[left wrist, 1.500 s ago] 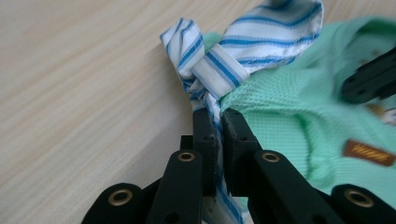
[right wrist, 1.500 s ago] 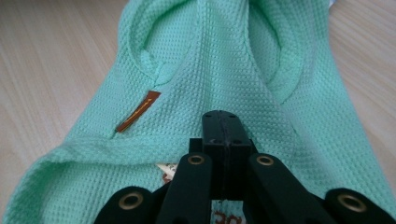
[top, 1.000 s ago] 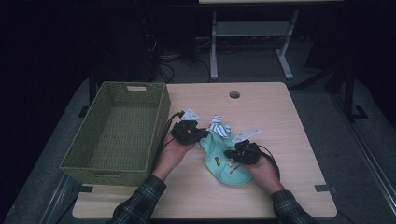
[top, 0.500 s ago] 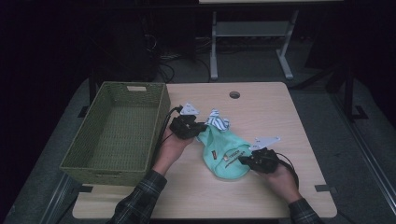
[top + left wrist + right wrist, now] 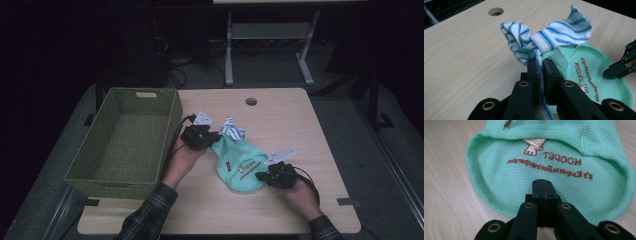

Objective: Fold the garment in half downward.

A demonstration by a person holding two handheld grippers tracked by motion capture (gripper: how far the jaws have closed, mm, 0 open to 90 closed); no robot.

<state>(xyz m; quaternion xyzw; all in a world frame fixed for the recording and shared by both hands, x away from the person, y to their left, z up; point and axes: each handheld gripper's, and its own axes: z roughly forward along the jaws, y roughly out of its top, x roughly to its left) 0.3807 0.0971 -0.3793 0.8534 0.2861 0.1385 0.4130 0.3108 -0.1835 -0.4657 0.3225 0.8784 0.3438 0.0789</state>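
Mint-green garment (image 5: 240, 167), one, pinched by both tongs: left (image 5: 214, 138) at its striped collar (image 5: 232, 131), right (image 5: 262, 176) at its hem.

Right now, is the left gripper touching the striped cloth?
Touching. In the left gripper view, the left gripper has its jaws closed on the striped cloth, whose fabric runs down between them, pinched beside the green garment.

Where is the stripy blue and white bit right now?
In the high view the striped cloth sits mid-table at the far end of the green garment, right of the basket. The left gripper pinches it.
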